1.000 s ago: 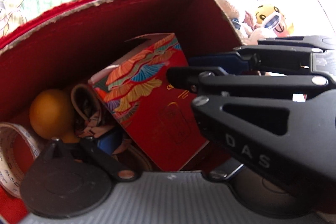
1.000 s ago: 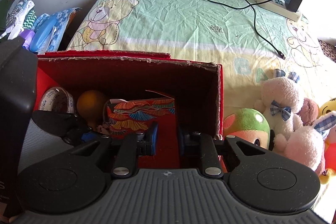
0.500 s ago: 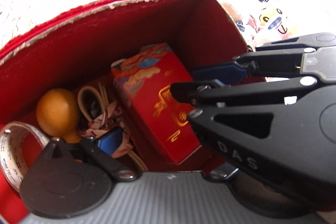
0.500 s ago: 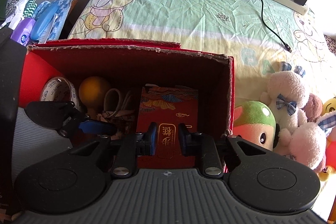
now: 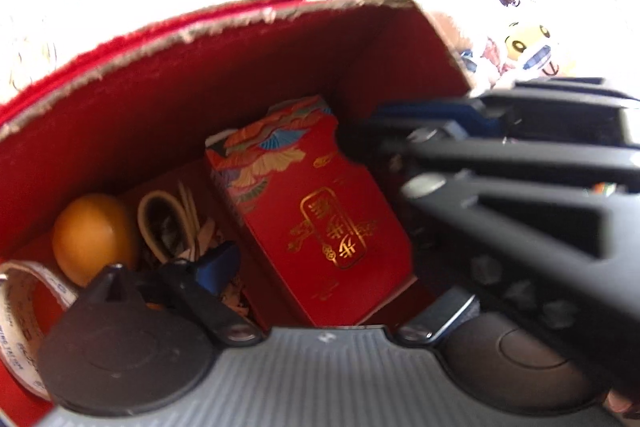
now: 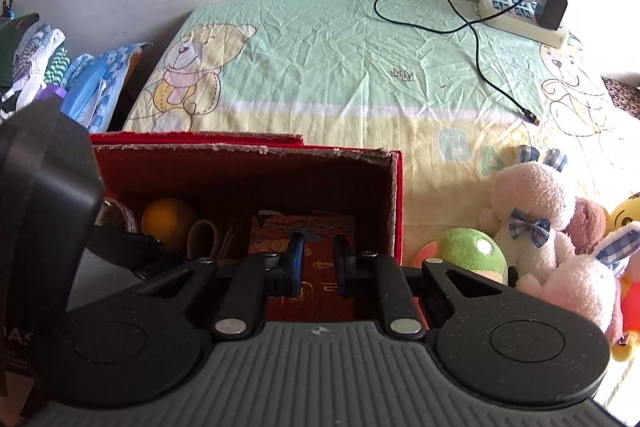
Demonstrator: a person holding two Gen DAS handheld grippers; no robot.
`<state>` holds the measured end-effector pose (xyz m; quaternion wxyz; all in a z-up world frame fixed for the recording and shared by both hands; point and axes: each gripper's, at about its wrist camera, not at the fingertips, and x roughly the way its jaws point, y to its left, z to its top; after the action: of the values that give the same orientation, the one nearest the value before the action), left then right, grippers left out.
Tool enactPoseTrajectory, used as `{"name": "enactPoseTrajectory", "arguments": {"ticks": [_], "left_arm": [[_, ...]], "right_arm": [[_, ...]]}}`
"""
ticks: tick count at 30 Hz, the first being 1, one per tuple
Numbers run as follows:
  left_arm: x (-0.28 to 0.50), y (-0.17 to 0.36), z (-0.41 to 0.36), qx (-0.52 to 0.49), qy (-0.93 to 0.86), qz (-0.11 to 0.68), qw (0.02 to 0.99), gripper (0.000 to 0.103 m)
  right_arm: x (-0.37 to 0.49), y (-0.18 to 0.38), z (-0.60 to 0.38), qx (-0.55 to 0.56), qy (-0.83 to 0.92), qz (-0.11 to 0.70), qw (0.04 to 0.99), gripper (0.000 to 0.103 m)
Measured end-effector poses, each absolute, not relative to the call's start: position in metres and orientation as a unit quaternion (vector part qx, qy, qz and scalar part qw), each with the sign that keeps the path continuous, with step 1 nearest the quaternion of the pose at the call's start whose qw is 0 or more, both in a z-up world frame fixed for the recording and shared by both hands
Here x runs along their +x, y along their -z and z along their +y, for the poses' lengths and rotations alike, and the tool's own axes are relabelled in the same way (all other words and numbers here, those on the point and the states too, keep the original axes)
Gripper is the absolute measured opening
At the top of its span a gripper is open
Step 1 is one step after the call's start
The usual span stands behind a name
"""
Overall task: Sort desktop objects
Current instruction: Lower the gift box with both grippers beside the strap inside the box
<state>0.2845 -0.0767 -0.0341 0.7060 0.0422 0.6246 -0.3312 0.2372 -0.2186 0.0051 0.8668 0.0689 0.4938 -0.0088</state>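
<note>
On the bed sheet (image 6: 320, 67), red packet (image 5: 320, 219) now lies flat, right tongs (image 6: 316, 263) parted.

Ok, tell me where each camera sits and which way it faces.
Left wrist: on the left tool, tilted down into the red cardboard box at the red packet and orange ball; its own fingers and the right tool crossing at right show.
Right wrist: on the right tool, facing the box's open side, the bear-print sheet and plush toys beyond; its own fingers and the left tool's body at left show.
Shared: box, packet, ball.
</note>
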Motion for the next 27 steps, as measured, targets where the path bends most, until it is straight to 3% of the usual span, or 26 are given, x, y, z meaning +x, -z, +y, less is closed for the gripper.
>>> {"name": "enactPoseTrajectory", "arguments": {"ticks": [8,27], "left_arm": [[0.286,0.037,-0.079,0.041,0.343,0.630,0.695,0.074],[0.284,0.035,-0.085,0.041,0.324,0.600,0.730,0.073]], "right_arm": [[0.230,-0.006,-0.224,0.098,0.003,0.456,0.885,0.016],[0.214,-0.018,-0.237,0.112,0.022,0.425,0.898,0.017]]}}
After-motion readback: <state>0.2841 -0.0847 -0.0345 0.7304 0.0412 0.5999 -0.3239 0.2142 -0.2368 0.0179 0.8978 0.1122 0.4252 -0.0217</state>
